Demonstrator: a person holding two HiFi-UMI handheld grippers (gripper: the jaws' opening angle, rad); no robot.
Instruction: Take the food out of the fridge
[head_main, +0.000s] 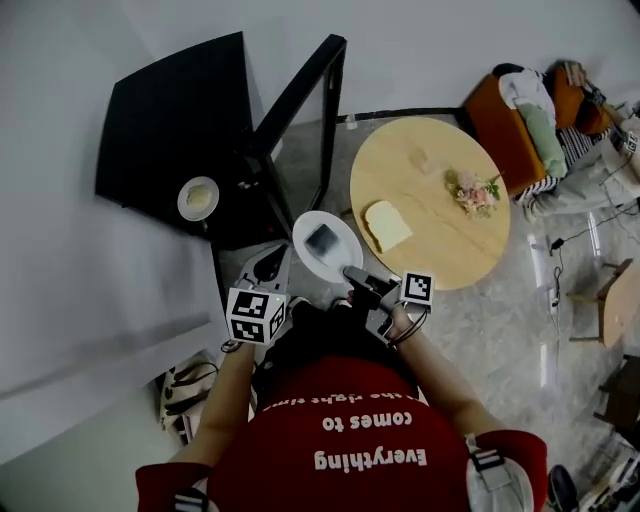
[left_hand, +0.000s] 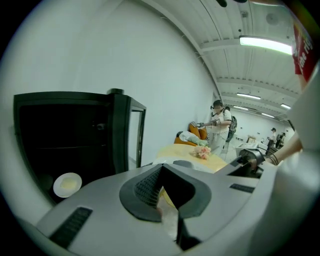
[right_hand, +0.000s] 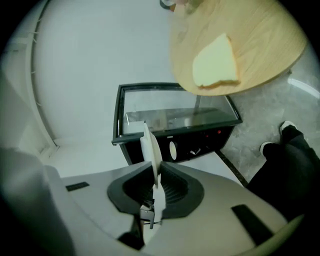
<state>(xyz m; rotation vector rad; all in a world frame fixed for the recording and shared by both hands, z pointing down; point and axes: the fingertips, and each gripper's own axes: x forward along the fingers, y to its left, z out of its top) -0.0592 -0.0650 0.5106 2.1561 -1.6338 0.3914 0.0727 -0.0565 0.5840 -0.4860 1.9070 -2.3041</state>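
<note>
Bread slice, flowers on round table, open fridge door alongside

White walls meet a grey marbled floor under ceiling strip lights, with a round wooden tabletop standing near an orange armchair heaped with cushions.

plate: 2 | bread slice: 1 | table: 1 | fridge: 1 | tool: 2 | flower bunch: probably 1

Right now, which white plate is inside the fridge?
The plate with pale yellow food; the other plate, carrying something dark, is in the right tool.
</note>
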